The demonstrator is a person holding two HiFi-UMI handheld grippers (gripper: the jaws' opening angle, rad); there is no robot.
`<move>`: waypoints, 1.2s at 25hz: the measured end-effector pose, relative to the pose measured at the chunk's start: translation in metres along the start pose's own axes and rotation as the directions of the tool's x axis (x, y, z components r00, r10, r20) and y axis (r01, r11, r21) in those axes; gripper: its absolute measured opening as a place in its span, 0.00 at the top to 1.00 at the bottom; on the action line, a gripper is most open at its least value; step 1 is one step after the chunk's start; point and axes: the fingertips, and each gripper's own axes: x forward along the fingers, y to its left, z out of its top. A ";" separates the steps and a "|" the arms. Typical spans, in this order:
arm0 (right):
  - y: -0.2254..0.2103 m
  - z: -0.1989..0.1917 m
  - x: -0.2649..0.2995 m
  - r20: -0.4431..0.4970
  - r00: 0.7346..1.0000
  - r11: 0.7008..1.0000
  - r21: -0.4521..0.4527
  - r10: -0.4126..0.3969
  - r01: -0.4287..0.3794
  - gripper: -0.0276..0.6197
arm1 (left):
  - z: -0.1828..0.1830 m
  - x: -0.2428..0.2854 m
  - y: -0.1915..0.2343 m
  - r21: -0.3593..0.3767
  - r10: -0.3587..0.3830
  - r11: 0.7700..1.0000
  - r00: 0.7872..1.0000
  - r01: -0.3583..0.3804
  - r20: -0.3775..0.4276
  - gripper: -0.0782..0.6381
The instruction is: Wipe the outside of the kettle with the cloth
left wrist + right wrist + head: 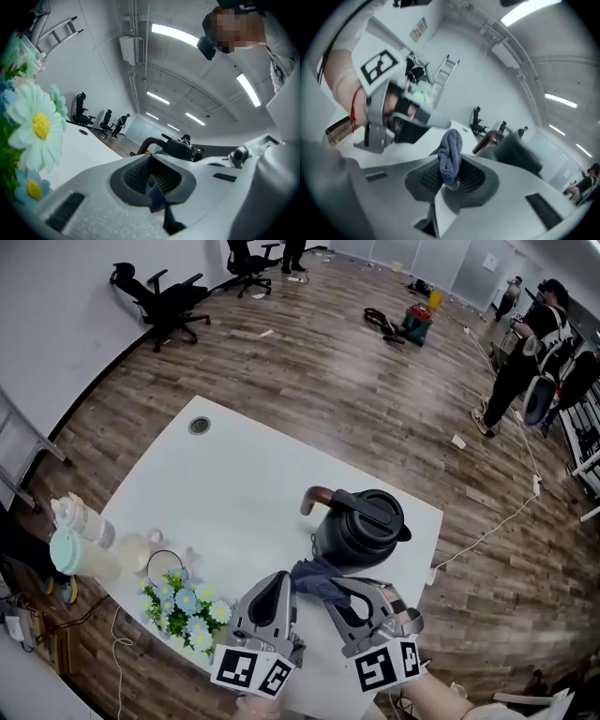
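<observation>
A black kettle (361, 526) with a brown handle (314, 495) stands on the white table (234, 474), near its right edge. A blue-grey cloth (314, 577) hangs bunched just in front of the kettle, held between both grippers. My left gripper (284, 582) is shut on one end of it; a blue scrap of cloth (153, 191) shows between its jaws. My right gripper (339, 589) is shut on the other end, and the knotted cloth (450, 157) stands up from its jaws. The kettle (516, 151) lies just beyond, to the right. The kettle (176, 147) also shows ahead in the left gripper view.
Artificial flowers (183, 607) stand left of my left gripper, with a glass (164, 566) and plastic bottles (80, 535) further left. A cable hole (199, 426) is at the table's far corner. Office chairs (164, 301) and people (525, 343) are on the wooden floor beyond.
</observation>
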 end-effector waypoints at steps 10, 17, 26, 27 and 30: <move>-0.091 0.032 -0.046 0.130 0.930 0.875 -0.314 -0.345 0.368 0.87 | 0.000 0.011 -0.019 -0.001 -0.019 1.000 1.000 0.019 0.011 0.88; -0.133 -0.032 -0.092 0.021 0.897 0.852 -0.305 -0.441 0.426 0.87 | -0.004 0.024 -0.020 0.008 -0.017 1.000 1.000 0.017 0.009 0.88; -0.255 0.022 -0.100 0.456 0.813 0.920 0.035 -0.362 0.390 0.87 | -0.010 0.041 -0.019 0.018 0.025 1.000 1.000 -0.025 0.013 0.88; -0.250 0.030 -0.076 0.509 0.827 0.968 0.060 -0.238 0.242 0.87 | -0.010 0.040 -0.017 0.015 0.039 0.999 0.999 -0.039 0.017 0.88; -0.213 0.015 -0.013 0.534 0.837 0.953 0.173 0.121 -0.248 0.87 | -0.014 0.036 -0.010 0.004 0.075 0.997 0.997 -0.075 0.023 0.88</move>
